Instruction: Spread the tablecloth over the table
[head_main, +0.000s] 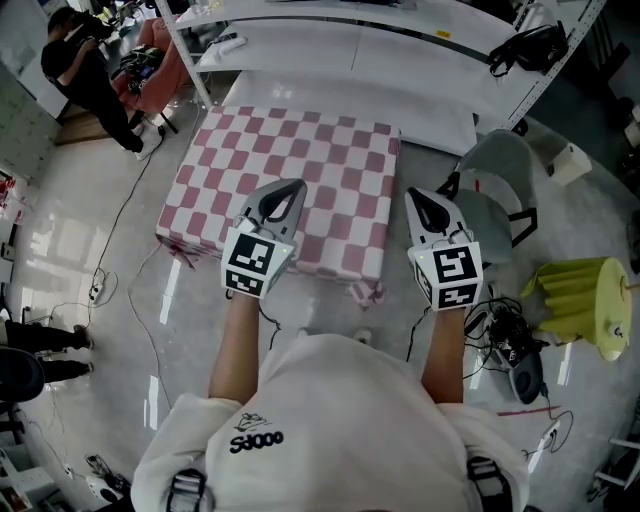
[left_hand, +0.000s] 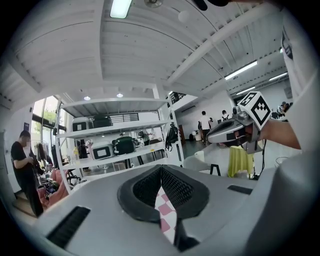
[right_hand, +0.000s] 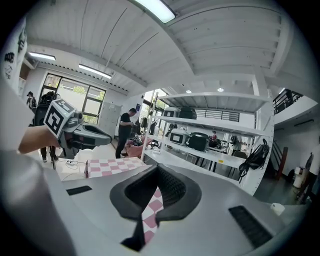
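left gripper: jaws clamped on pink-checked tablecloth, near edge | right gripper: clamped on same edge, right corner | tablecloth lies ahead, stretching away from both

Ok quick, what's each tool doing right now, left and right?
Left tool: closed, holding the tablecloth.
Right tool: closed, holding the same tablecloth.

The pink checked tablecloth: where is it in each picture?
Head view: tablecloth spread flat, upper middle.
Left gripper view: a strip pinched between the jaws, bottom centre.
Right gripper view: a strip between the jaws, the rest at middle left.
Shared landmark: the white shelf rack.
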